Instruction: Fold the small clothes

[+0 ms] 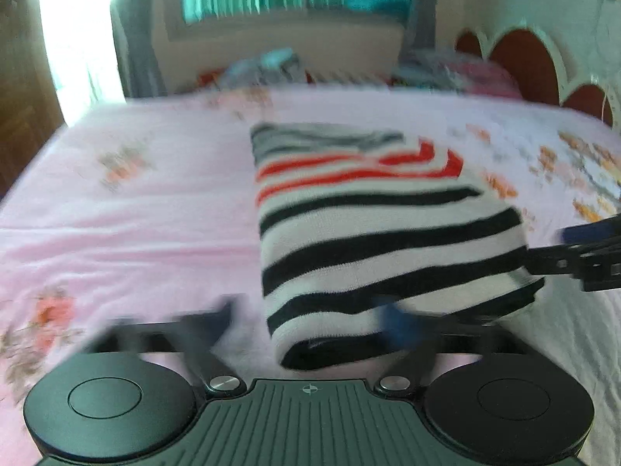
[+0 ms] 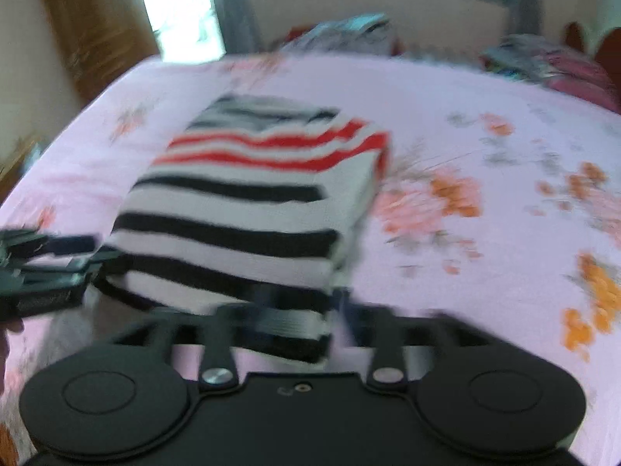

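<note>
The jaws of the left gripper (image 1: 306,318) are seen spread wide, one finger on either side of the near left corner of the striped garment (image 1: 372,233); with the blur, it cannot be told whether cloth is pinched or only bracketed. The jaws of the right gripper (image 2: 287,310) are likewise set apart around the near right corner, and a firm hold cannot be confirmed there either.

The garment is lying folded into a thick oblong on the pink flowered bed (image 1: 136,213), roughly in the middle, with its near end at both grippers. Its long axis is run from near to far: the black-and-white stripes lie at the near end, the red stripes and a grey-striped part at the far end. The stripes themselves are laid across, left to right.

Trouble is judged most likely if only the top layers are caught: the stacked folds could be pulled open or slid askew when the near end is lifted. An uneven lift by the two sides could skew the oblong, and the soft sheet could be snagged and dragged along. Other clothes (image 1: 268,66) are heaped at the far edge, well apart.
</note>
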Available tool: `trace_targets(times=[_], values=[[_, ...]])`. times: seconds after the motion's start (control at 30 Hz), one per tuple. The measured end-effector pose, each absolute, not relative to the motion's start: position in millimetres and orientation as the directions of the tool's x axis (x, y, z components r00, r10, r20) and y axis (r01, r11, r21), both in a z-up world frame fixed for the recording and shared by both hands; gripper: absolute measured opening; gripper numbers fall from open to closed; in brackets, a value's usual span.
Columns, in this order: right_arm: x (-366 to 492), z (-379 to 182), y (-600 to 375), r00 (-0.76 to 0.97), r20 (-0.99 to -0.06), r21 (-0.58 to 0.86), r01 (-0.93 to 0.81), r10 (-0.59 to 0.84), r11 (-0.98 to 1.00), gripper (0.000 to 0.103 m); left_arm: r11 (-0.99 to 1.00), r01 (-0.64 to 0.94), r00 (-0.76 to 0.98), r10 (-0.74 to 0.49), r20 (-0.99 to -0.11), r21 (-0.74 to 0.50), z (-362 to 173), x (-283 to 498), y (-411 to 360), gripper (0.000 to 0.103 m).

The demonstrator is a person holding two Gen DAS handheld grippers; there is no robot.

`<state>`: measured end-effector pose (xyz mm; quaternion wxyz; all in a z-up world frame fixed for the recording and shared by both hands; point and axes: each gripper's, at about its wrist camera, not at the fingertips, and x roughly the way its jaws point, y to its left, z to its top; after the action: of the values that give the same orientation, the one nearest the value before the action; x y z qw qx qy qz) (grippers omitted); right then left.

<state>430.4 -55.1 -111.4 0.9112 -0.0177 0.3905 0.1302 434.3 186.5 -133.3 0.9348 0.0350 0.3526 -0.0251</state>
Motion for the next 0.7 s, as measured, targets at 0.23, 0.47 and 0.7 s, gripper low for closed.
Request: trace_targets(times=[0.23, 0.47, 0.7], values=[[365, -94, -93, 0.708, -0.683, 0.051, -0.197, 0.178, 0.979, 0.103, 0.999, 0.027, 0.778, -0.009, -0.629, 0.019, -116, 368, 172, 0.103], [281, -61, -113, 0.757, -0.634, 0.047, -0.166, 0.158, 0.985, 0.103, 1.0, 0.008, 0.78, -0.005, -0.626, 0.002, -83, 292, 151, 0.103], [197, -24, -120, 0.802, -0.575, 0.031, -0.174, 0.159, 0.984, 0.103, 1.0, 0.018, 0.817, -0.029, -0.576, -0.025, -42, 209, 139, 0.103]])
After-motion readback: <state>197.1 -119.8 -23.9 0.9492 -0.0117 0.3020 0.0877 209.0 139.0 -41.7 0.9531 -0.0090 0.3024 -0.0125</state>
